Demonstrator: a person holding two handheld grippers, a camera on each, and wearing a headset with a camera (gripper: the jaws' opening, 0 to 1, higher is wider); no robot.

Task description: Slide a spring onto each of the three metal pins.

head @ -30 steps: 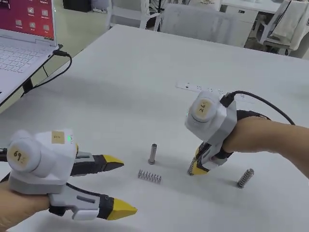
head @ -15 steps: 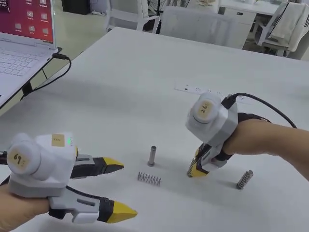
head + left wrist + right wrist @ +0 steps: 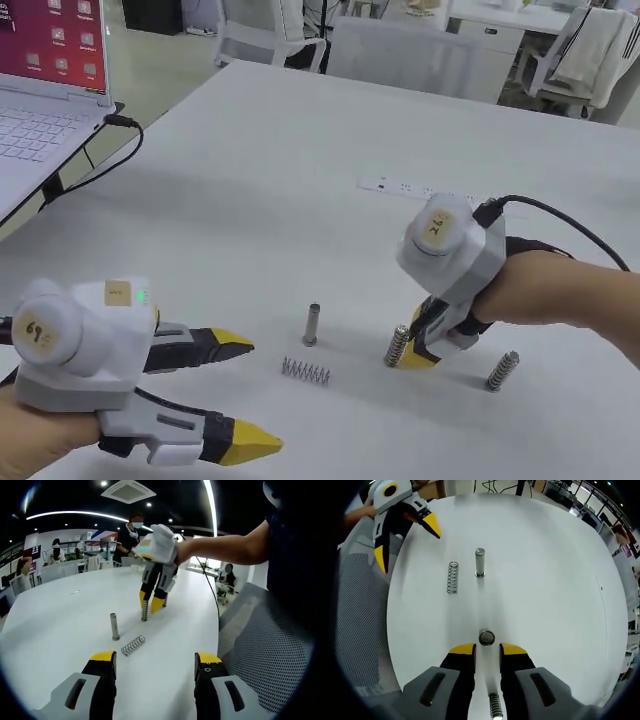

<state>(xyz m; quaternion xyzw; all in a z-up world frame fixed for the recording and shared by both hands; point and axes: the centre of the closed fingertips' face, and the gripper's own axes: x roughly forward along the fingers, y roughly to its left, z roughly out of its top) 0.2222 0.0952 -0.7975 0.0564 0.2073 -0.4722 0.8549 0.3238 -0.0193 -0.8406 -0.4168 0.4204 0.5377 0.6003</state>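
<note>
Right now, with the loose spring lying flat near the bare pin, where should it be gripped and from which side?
Grip the loose spring at mid-length, jaws across its coils, coming down from above. It lies flat on the table, so its sides are exposed, and a middle hold probably leaves an end free for the bare pin. The open left gripper is nearest.

White table (image 3: 260, 170), laptop (image 3: 40, 120) (open), chairs (image 3: 400, 55) behind.

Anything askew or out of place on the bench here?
The spring farthest right looks slanted, while the bare pin and the sprung pin by the right gripper stand upright. A loose spring lies flat on the table, not yet fitted.
</note>
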